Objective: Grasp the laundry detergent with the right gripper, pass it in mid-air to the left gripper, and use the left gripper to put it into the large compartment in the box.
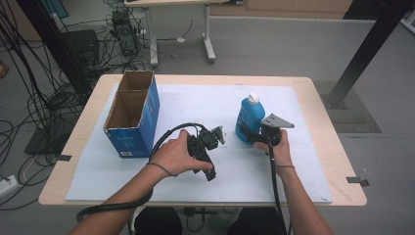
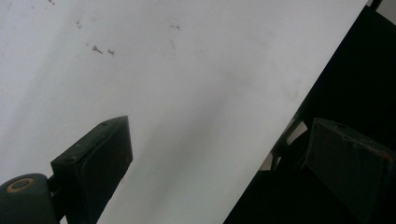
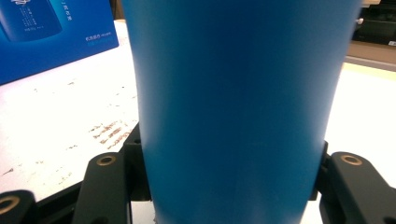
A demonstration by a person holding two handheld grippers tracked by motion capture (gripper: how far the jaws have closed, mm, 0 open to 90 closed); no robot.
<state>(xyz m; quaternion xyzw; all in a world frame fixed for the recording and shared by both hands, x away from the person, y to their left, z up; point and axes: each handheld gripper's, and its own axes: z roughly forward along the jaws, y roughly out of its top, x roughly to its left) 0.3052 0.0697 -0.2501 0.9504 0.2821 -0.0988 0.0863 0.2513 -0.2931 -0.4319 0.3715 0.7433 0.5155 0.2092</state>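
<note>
I see a light wooden table [image 1: 323, 122] with a white sheet [image 1: 195, 105] covering most of its top. On the sheet stands an open blue cardboard box [image 1: 133, 115], split into two compartments. Right of the box, well apart from it, a blue bottle [image 1: 249, 117] with a white cap stands upright.

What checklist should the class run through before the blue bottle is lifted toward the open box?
1. Right tongs around the blue bottle: ok, a jaw on each side.
2. Grip firm enough: cannot tell.
3. Bottle upright, white cap on: ok.
4. Left tongs free: ok, open, over the white mat.
5. Box top open: ok.
6. Path from bottle to box: ok, bare mat between.
</note>
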